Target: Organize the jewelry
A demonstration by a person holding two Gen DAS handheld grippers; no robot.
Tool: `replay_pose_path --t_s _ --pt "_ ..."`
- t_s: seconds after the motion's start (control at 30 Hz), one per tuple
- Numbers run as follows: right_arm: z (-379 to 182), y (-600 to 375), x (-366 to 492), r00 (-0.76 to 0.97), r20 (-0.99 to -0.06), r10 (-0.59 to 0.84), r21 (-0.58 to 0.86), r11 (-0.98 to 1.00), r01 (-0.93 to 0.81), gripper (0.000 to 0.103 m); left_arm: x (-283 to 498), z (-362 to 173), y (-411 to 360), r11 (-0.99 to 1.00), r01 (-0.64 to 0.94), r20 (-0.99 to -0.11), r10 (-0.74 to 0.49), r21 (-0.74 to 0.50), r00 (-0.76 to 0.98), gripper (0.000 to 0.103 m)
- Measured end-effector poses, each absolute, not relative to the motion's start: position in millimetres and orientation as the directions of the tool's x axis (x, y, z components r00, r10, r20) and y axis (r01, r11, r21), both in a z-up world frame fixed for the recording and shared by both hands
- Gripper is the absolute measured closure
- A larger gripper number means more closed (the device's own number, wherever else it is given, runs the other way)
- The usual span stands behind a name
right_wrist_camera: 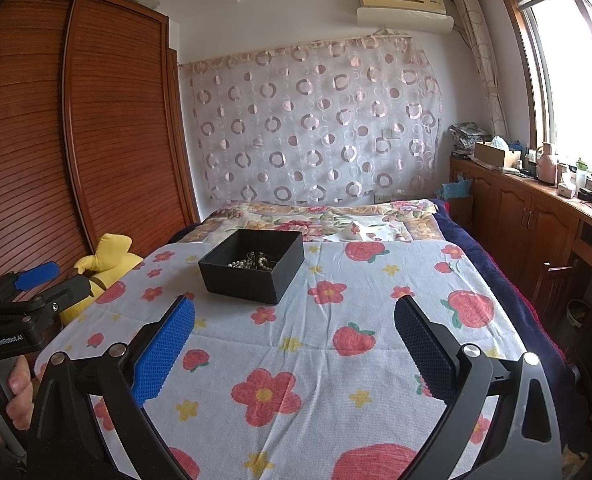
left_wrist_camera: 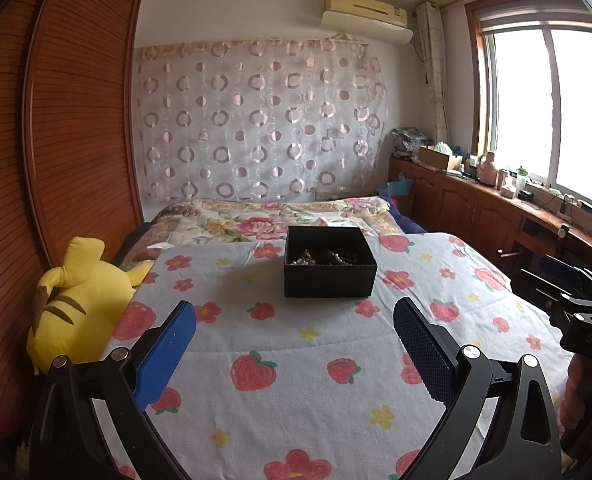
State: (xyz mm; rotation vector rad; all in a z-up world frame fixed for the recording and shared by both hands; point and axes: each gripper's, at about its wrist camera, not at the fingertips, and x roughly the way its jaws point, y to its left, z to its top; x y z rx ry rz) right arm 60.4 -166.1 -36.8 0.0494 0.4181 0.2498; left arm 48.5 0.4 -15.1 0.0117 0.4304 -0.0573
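Observation:
A black open box (left_wrist_camera: 329, 276) stands on the strawberry-print cloth (left_wrist_camera: 296, 344) on the bed, with beaded jewelry (left_wrist_camera: 320, 258) lying in it. It also shows in the right wrist view (right_wrist_camera: 251, 276), jewelry (right_wrist_camera: 251, 262) inside. My left gripper (left_wrist_camera: 295, 322) is open and empty, held above the cloth in front of the box. My right gripper (right_wrist_camera: 294, 322) is open and empty, in front and to the right of the box. Each gripper shows at the edge of the other's view.
A yellow plush toy (left_wrist_camera: 75, 304) lies at the bed's left edge by the wooden wardrobe (left_wrist_camera: 55, 140). A floral quilt (left_wrist_camera: 271, 220) lies behind the box. Wooden cabinets (left_wrist_camera: 476, 208) with clutter run under the window at right.

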Motion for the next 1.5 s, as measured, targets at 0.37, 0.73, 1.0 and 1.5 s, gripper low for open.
replay_pose_path --t_s 0.37,0.73,1.0,1.5 --pt "-37.8 -165.9 60.1 0.884 -0.395 0.25 0.099 0.968 -0.229 0.002 48.7 -16.0 0.2 0.998 0.055 -0.421 -0.051 -0.003 0.905 0.008" --pt "-38.2 -166.3 60.0 0.884 -0.394 0.251 0.1 0.968 -0.23 0.002 47.1 -13.6 -2.6 0.999 0.051 -0.415 -0.045 0.003 0.909 0.008" --pt "-37.9 -167.2 60.3 0.884 -0.394 0.251 0.101 0.968 -0.229 0.002 47.5 -13.6 -7.1 0.999 0.043 -0.416 -0.039 0.001 0.909 0.008" --pt "-38.3 -167.8 60.2 0.884 -0.394 0.252 0.102 0.968 -0.23 0.002 47.3 -14.3 -5.8 0.999 0.045 -0.414 -0.041 -0.001 0.909 0.008"
